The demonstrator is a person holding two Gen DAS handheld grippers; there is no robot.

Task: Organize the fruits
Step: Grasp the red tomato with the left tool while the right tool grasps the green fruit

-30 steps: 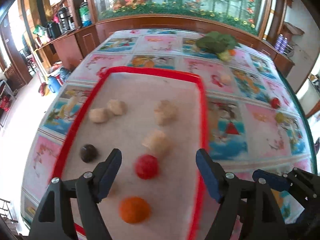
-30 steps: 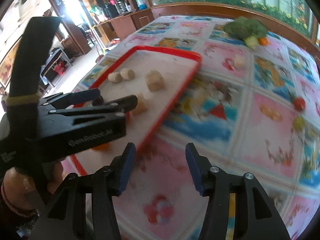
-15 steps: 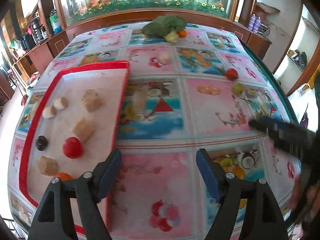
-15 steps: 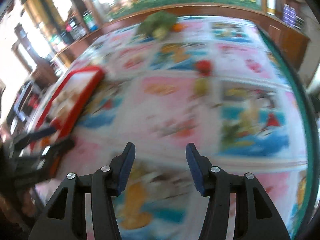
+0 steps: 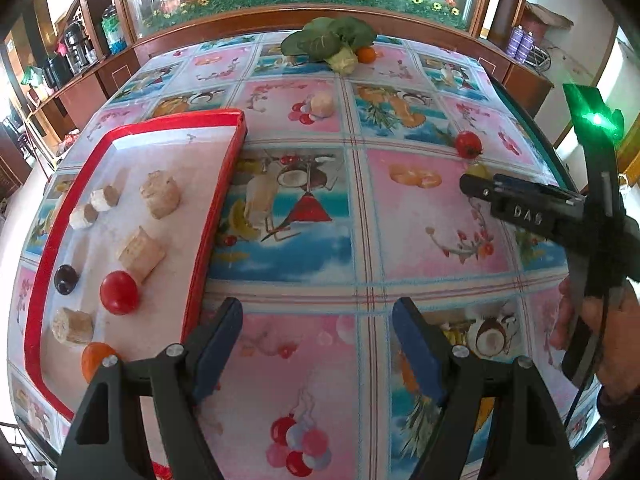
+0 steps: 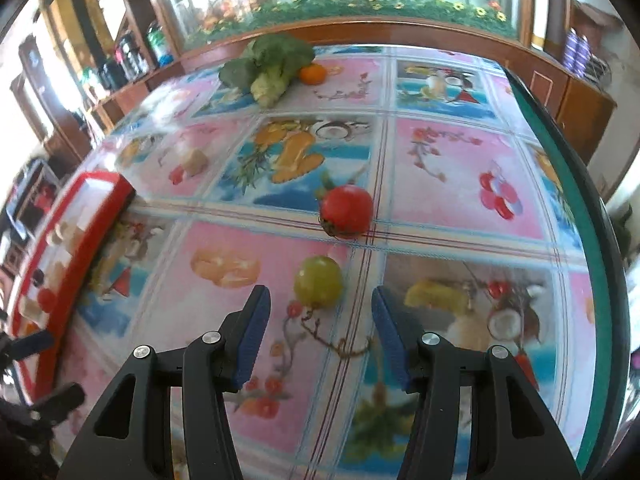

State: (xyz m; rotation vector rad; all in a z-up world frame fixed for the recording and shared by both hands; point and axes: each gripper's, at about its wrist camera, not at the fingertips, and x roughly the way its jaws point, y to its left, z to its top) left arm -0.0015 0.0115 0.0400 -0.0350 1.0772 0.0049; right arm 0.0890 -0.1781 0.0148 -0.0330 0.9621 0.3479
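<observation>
A red-rimmed tray [image 5: 208, 216] lies at the left and holds several pieces: a red fruit [image 5: 119, 293], a dark one [image 5: 66, 279], an orange one [image 5: 94, 358] and beige chunks [image 5: 160, 194]. My left gripper [image 5: 318, 344] is open and empty above the tablecloth, just right of the tray. My right gripper [image 6: 320, 332] is open and empty, just short of a green fruit [image 6: 319, 287]; a red fruit [image 6: 346, 211] lies beyond it. The right gripper also shows in the left wrist view [image 5: 472, 184], beside the red fruit [image 5: 468, 145].
A leafy green vegetable [image 5: 328, 40] and an orange fruit [image 5: 366, 55] lie at the table's far edge. A beige chunk [image 5: 322, 104] sits on the cloth beyond the tray. The table's green edge [image 6: 576, 184] runs along the right. A wooden cabinet stands behind.
Both grippers swung right, away from over the tray. The right gripper left the tray side and now faces the green and red fruits. Both stayed open.
</observation>
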